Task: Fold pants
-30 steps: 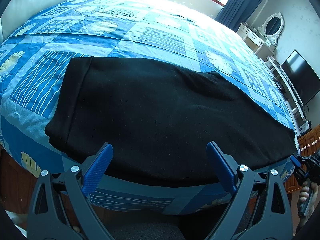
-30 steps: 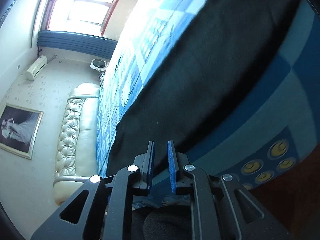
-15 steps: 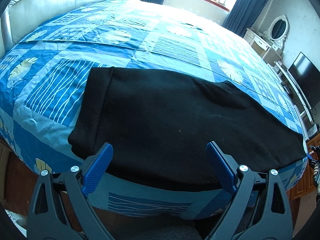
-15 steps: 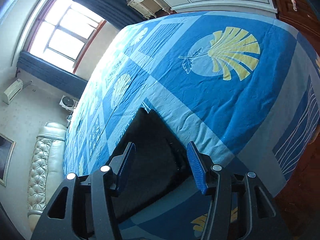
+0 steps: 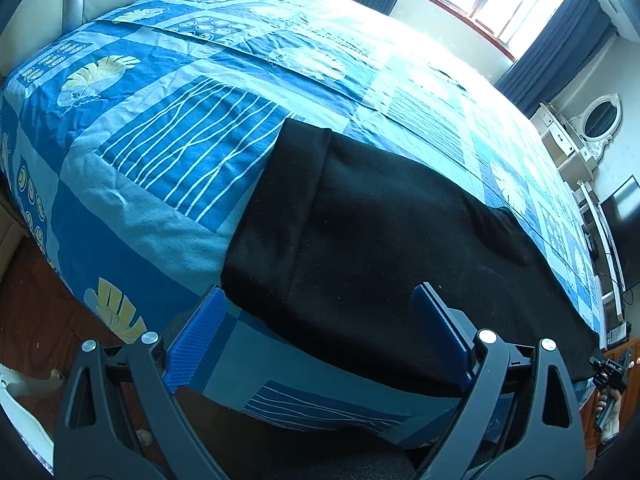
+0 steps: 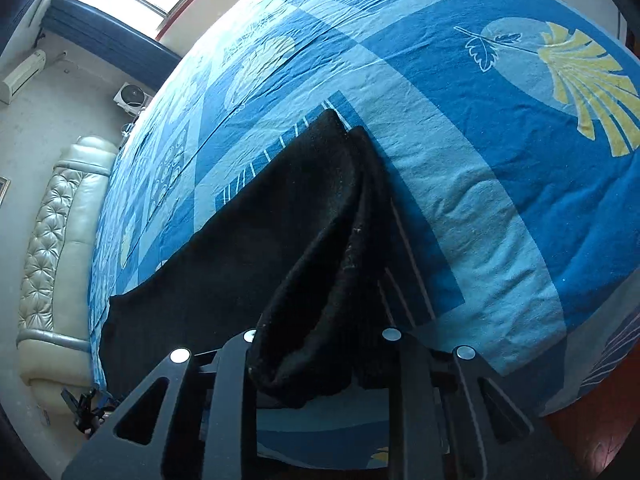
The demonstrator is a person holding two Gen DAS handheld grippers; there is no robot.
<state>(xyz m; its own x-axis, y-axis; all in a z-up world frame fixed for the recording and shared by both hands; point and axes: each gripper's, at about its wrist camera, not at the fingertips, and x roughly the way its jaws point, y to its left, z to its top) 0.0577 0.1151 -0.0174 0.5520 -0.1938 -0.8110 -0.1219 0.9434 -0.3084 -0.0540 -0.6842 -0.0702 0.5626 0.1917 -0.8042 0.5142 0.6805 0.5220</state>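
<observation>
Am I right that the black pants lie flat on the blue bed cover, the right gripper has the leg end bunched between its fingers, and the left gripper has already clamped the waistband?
Not quite. The left gripper is open and empty above the near waistband corner of the black pants, as the left wrist view shows. The rest holds: the right gripper is closing on the bunched leg end on the blue bed cover.

Bunching up black pants (image 6: 308,264) over the right gripper (image 6: 320,356), hiding its pads and the jaws closing there at lower centre. Running off the lower right of the left wrist view, the pants' far end (image 5: 576,356). Showing too small to read at the lower left edge, the left gripper (image 6: 86,406).
</observation>
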